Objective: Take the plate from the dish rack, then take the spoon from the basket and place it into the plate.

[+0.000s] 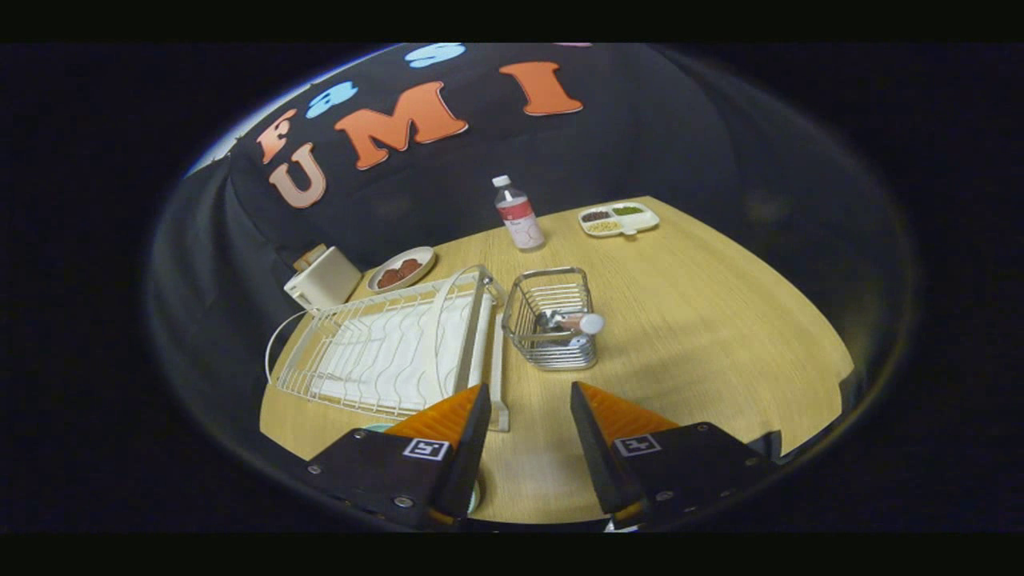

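Observation:
My gripper (528, 392) is open above the wooden table (720, 336), with nothing between its fingers. Just ahead of the fingers stands a wire metal basket (552, 320). In it lies the spoon (578, 324), its rounded white end poking over the basket's right rim. Left of the basket sits the white wire dish rack (384, 352) on a white drip tray. A thin pale arc stands up in its right half; I cannot tell whether that is a plate on edge. A pale greenish rim (373, 428), perhaps a plate, peeks out from under my left finger and is mostly hidden.
Beyond the rack are a white box-shaped appliance (322, 278) and a small dish of brown food (402, 270). A clear bottle (518, 214) and a divided snack tray (618, 218) stand at the table's far edge. Bare wood stretches right of the basket.

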Motion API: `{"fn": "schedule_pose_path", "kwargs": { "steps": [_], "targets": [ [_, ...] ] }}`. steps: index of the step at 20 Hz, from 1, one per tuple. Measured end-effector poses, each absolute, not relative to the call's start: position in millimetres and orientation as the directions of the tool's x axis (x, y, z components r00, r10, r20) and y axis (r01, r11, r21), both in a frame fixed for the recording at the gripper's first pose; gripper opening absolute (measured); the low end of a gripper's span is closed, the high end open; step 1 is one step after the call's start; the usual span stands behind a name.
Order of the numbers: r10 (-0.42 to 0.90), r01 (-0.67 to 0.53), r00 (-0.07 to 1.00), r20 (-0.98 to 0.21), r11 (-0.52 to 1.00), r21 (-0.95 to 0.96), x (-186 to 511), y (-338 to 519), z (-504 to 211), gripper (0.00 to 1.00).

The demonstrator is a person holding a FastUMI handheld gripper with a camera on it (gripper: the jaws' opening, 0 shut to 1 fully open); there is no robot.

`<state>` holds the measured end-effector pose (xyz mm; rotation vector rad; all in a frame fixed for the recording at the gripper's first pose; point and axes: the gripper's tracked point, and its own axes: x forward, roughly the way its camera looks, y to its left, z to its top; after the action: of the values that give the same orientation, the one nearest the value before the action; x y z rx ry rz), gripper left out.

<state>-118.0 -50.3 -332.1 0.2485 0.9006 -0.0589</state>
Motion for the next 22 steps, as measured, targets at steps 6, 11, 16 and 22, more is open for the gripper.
{"fn": "schedule_pose_path", "kwargs": {
  "steps": [6,11,16,22],
  "targets": [
    [-0.063,0.1,0.745,-0.665,0.995,0.019,-89,-73,-323,0.6],
    [-0.064,0.068,0.765,-0.641,0.998,-0.018,-78,-71,-327,0.53],
    [-0.1,0.069,0.767,-0.634,0.995,-0.074,-70,-78,-331,0.24],
    [-0.069,0.039,0.78,-0.622,0.997,-0.062,-69,-67,-313,0.11]
  ]
}}
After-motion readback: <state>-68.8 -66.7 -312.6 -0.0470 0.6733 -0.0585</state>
